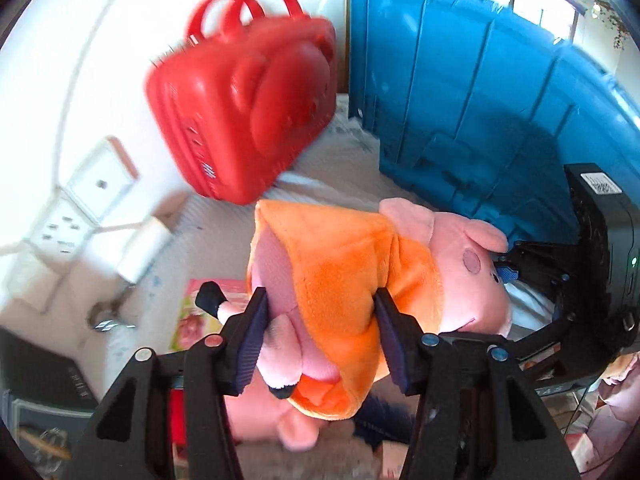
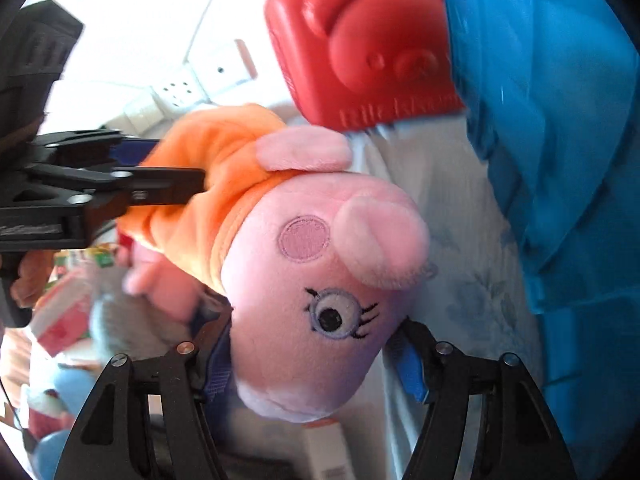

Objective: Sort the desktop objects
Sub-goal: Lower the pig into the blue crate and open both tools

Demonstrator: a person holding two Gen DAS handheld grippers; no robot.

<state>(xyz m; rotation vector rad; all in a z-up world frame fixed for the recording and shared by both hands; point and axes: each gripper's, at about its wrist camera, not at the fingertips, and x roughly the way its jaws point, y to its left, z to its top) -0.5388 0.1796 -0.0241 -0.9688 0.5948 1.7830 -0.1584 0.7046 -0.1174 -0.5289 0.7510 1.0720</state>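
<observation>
A pink pig plush (image 1: 452,264) in an orange dress hangs in the air between both tools, and everything else is placed here by reference to it. The left hand-held gripper (image 1: 320,340) has its dark ribbed pads pressed into the lower hem of the dress on either side, with the plush's legs and a black shoe bunched between them; the jaws stand partly closed and pinch the fabric. The right hand-held gripper (image 2: 316,364) clasps the head of the same pig plush (image 2: 320,280), its fingers seated at the snout end on both sides of the face, so the eye and the round cheek patch face the right wrist camera (the plush lies roughly sideways, head toward the right tool).

Above and behind the plush sits a red hard case (image 1: 244,104) with looped handles and a bear face moulded on its side, well apart from the toy. Beside the case, behind the plush's head, rises a blue plastic bin (image 1: 480,100) with ribbed walls. Below the plush spreads a pale patterned cloth (image 2: 460,240) covering the surface. Under the plush's legs lies a second pink plush (image 1: 280,420), blurred, and near it a pink printed box (image 1: 192,312). A white wall socket (image 1: 64,228) shows far off on the leg side.
</observation>
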